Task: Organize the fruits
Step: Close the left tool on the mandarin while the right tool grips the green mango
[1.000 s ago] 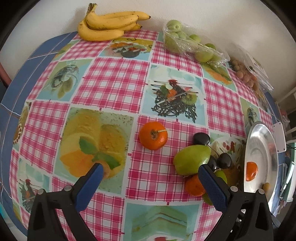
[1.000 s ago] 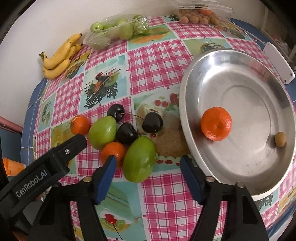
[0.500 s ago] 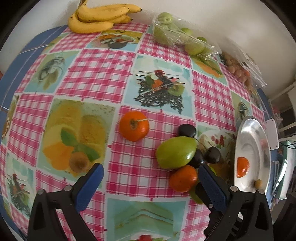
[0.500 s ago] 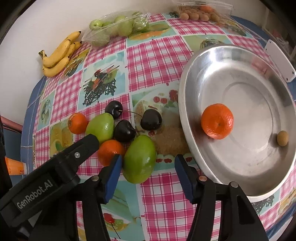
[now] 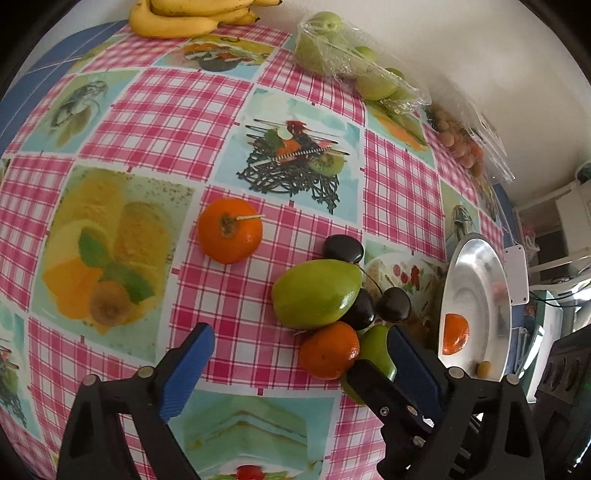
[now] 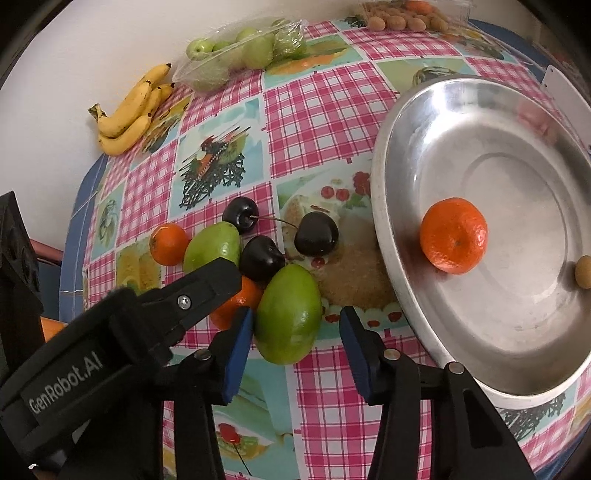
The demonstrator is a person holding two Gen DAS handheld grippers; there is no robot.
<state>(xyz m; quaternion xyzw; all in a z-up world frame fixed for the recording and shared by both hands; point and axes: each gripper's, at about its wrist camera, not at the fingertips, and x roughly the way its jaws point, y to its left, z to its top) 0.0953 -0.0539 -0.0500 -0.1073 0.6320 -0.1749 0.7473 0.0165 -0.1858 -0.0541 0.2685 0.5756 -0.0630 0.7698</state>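
A cluster of fruit lies on the checked tablecloth: two green mangoes (image 6: 289,314) (image 5: 317,294), dark cherries (image 6: 316,234) and a tangerine (image 5: 328,350). Another tangerine (image 5: 229,229) sits apart to the left. A silver plate (image 6: 517,384) holds a tangerine (image 6: 453,235) and a small yellow fruit (image 6: 584,271). My right gripper (image 6: 295,347) is open, its blue fingers on either side of the near green mango. My left gripper (image 5: 299,365) is open and empty, low over the cloth, with the cluster's tangerine just ahead of its right finger.
Bananas (image 5: 184,18), a bag of green apples (image 5: 347,62) and a clear box of small brown fruits (image 5: 461,144) lie along the wall at the back. A white device (image 5: 515,275) lies past the plate near the table edge.
Both grippers have moved forward towards the fruit cluster. My right gripper's fingers have narrowed and now flank the near green mango.
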